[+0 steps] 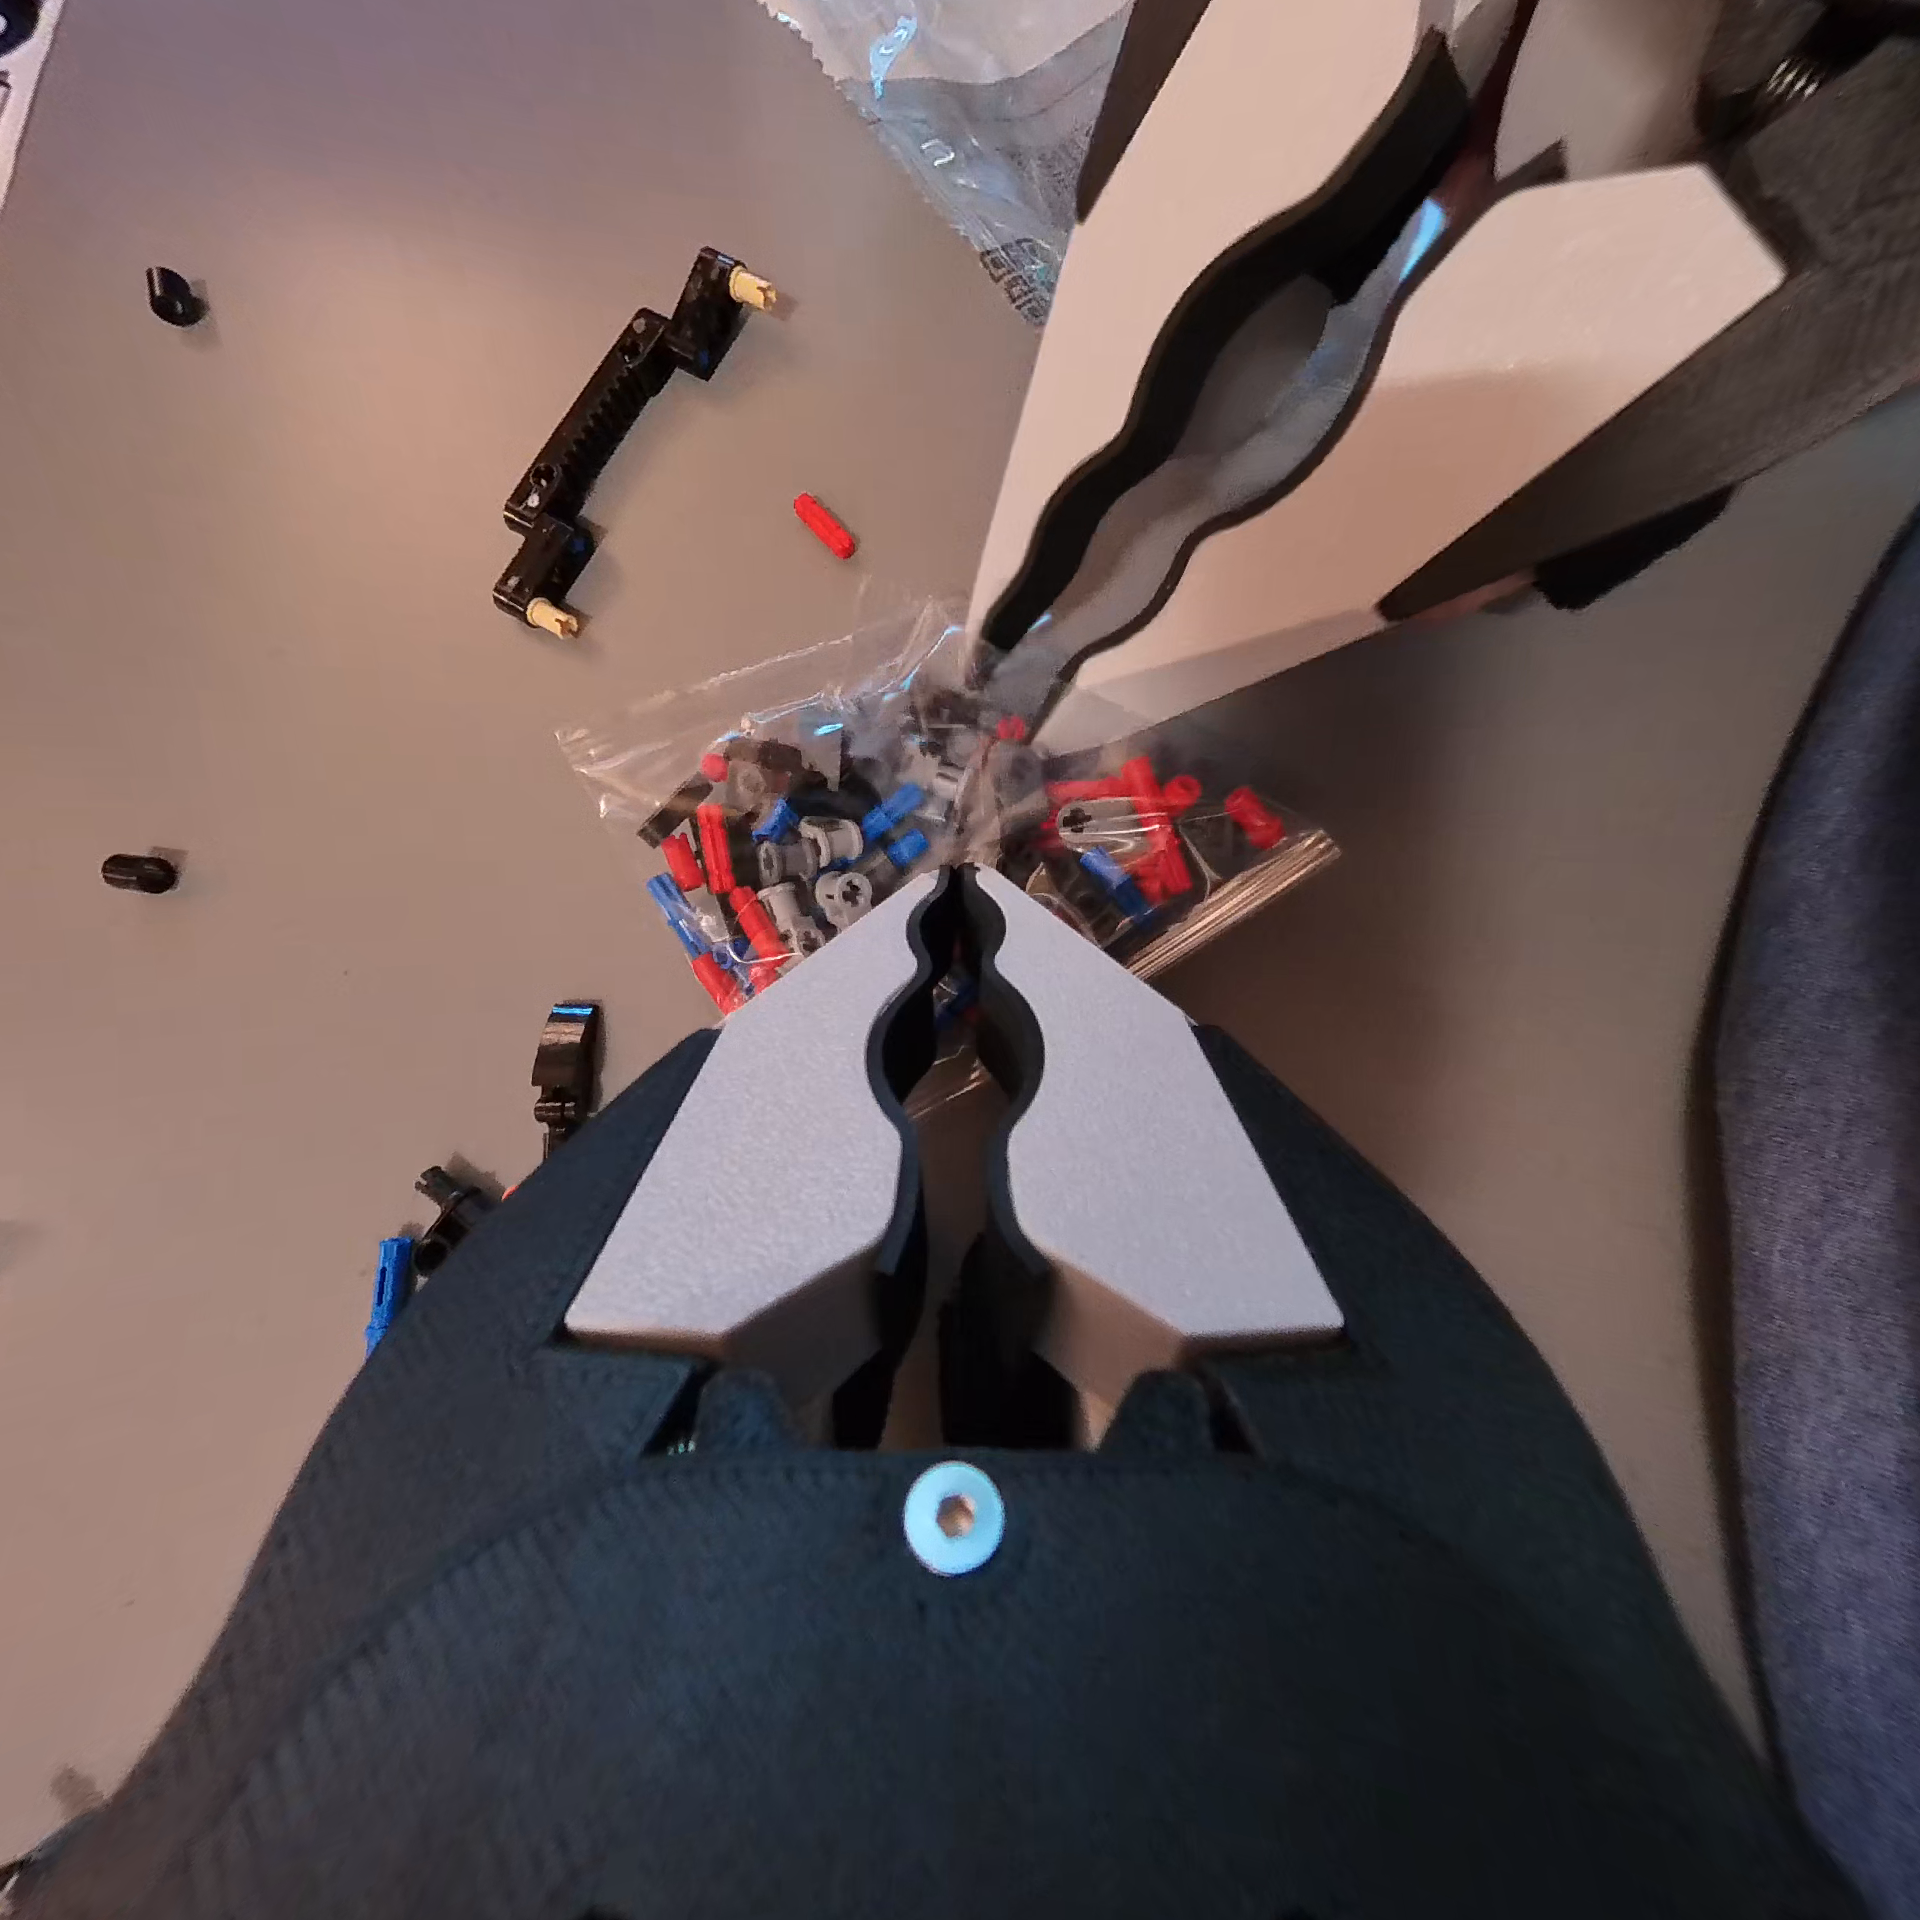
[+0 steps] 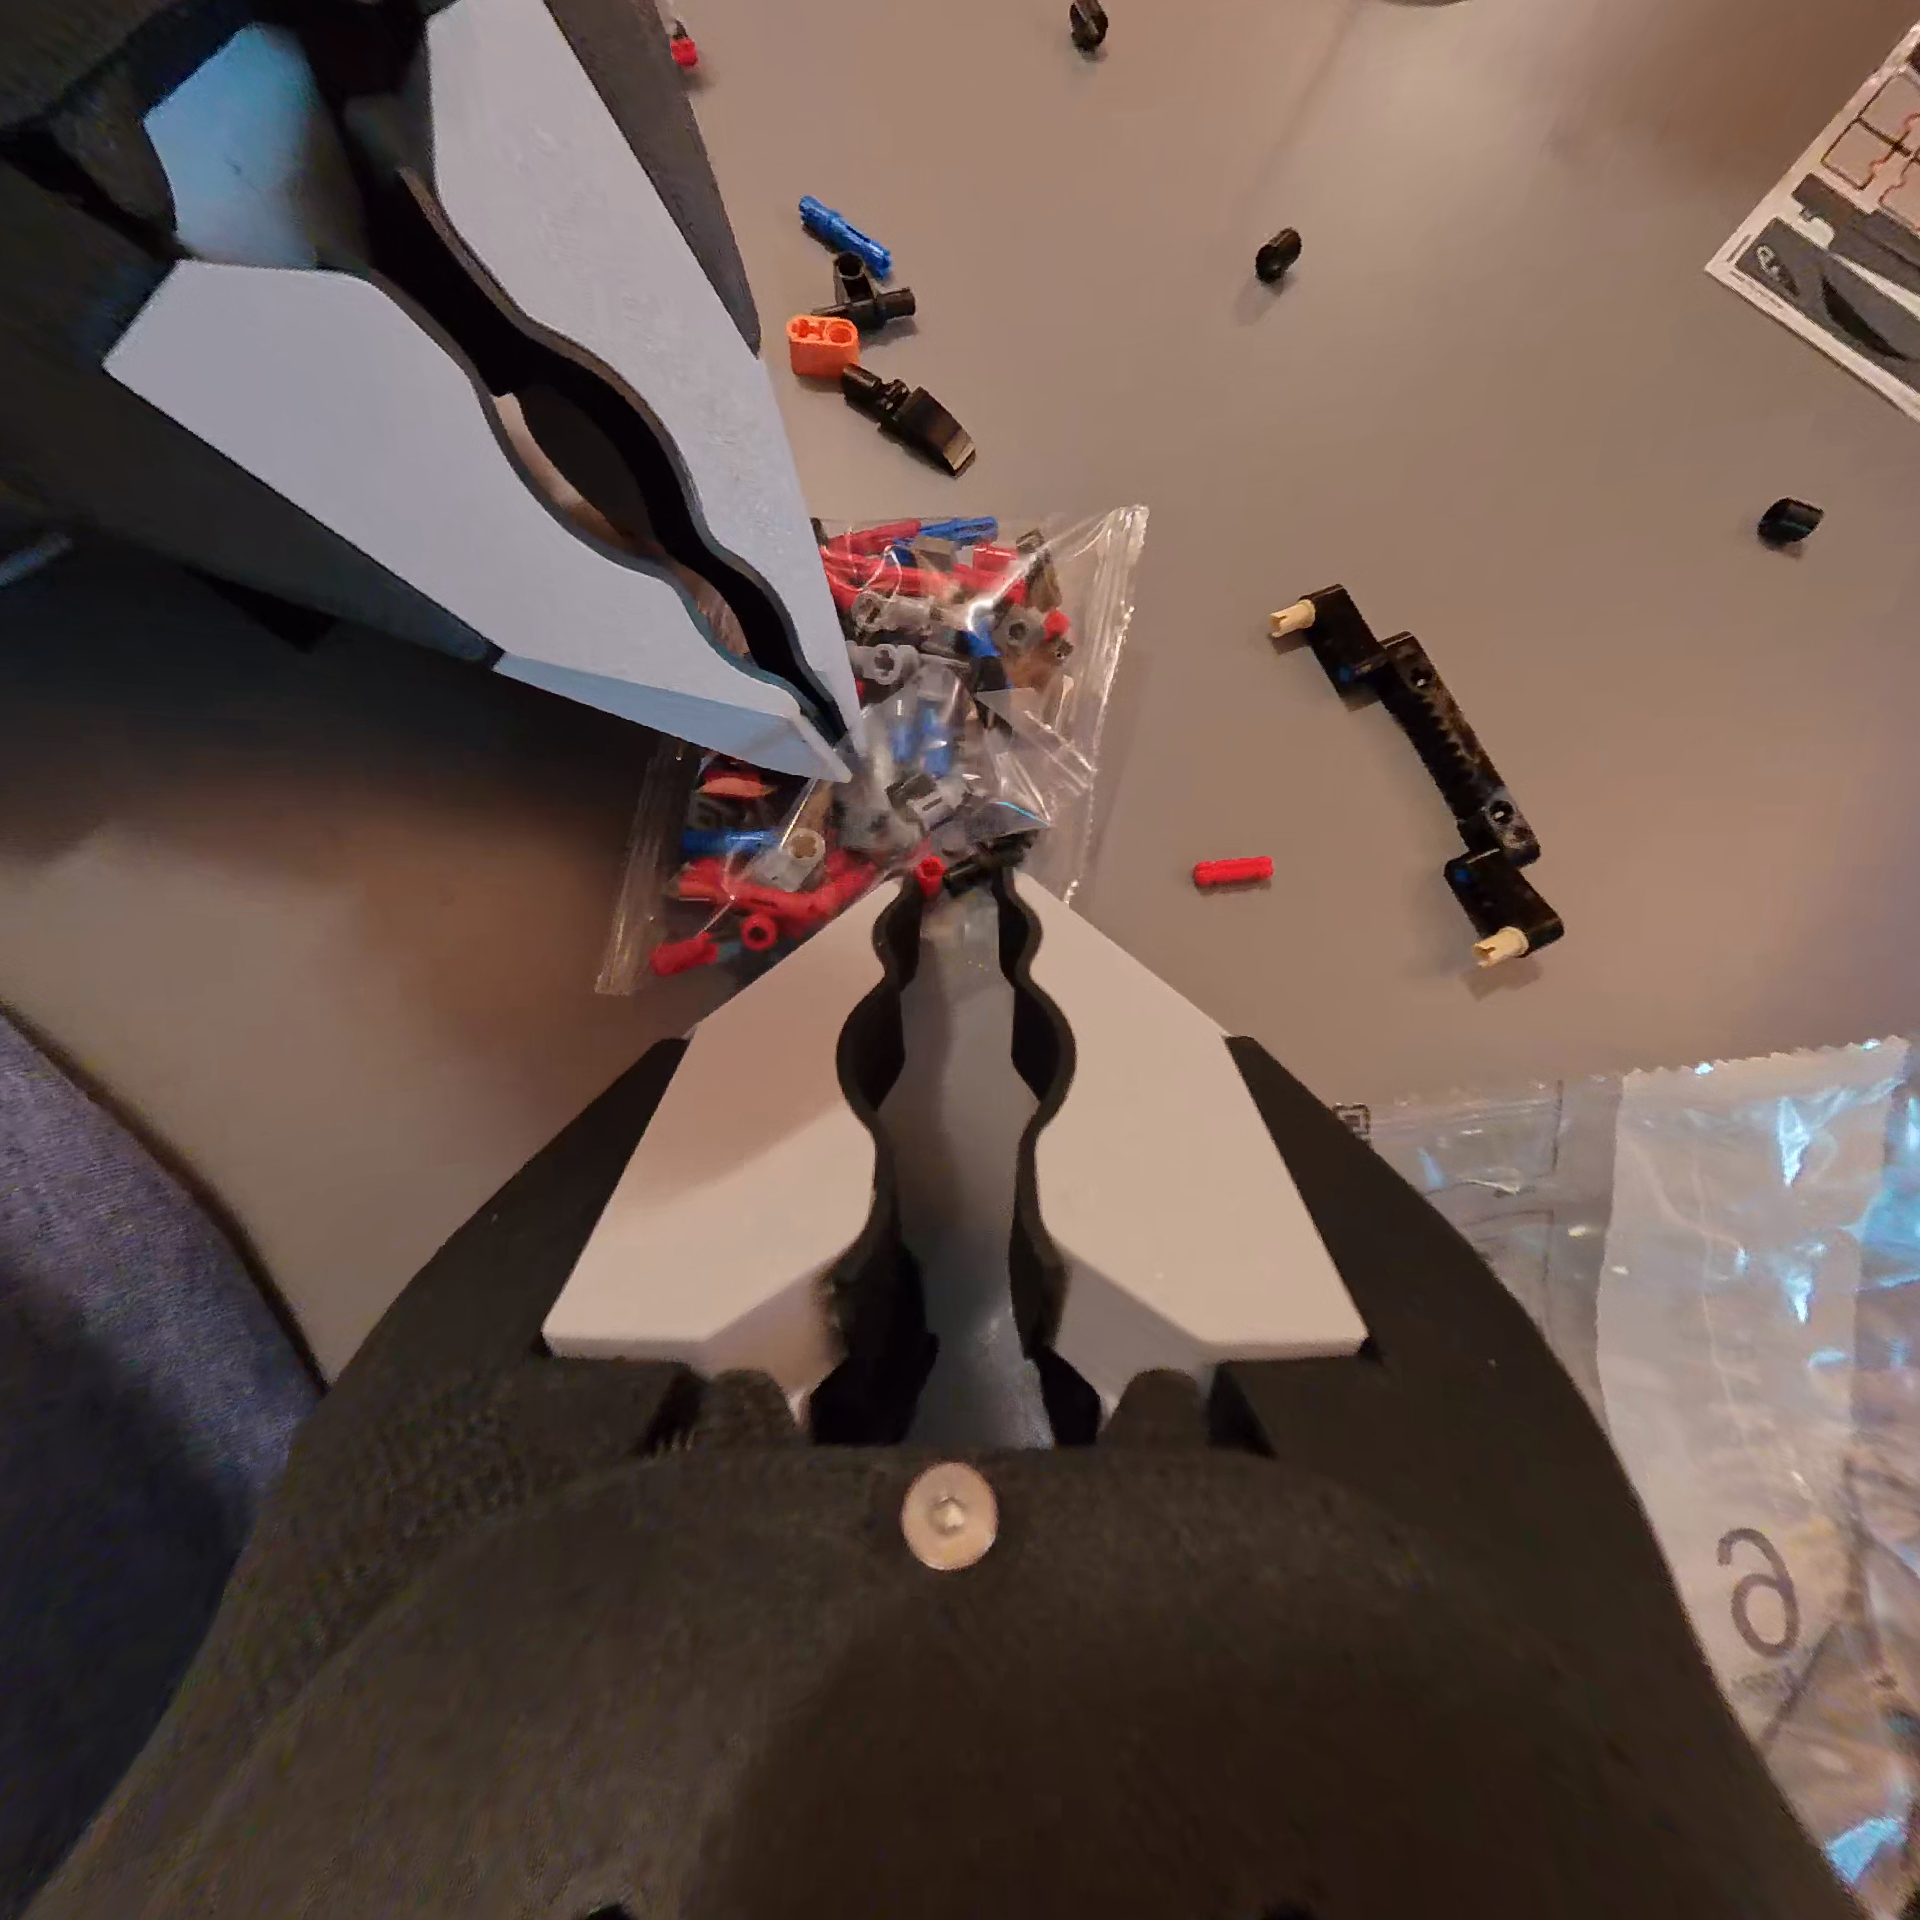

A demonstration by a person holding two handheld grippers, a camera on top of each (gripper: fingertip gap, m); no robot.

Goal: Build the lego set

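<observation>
A small clear bag of red, blue and grey lego pins lies on the grey table. My left gripper is shut on its near edge. My right gripper reaches in from the upper right and pinches the bag's far side, which bunches up. In the right wrist view the bag lies between the right gripper and the left gripper. A black toothed rack assembly with tan pins lies apart from the bag, with a loose red pin beside it.
A blue pin, an orange connector and several small black parts lie loose on the table. A large opened plastic bag lies at right, with a sticker sheet beyond. A person's dark blue clothing lines the table edge. The tips of both grippers are at nearly the same place. From the right gripper's tips to the loose red pin is close to 4 cm. My right wrist view looks at it from another angle.
</observation>
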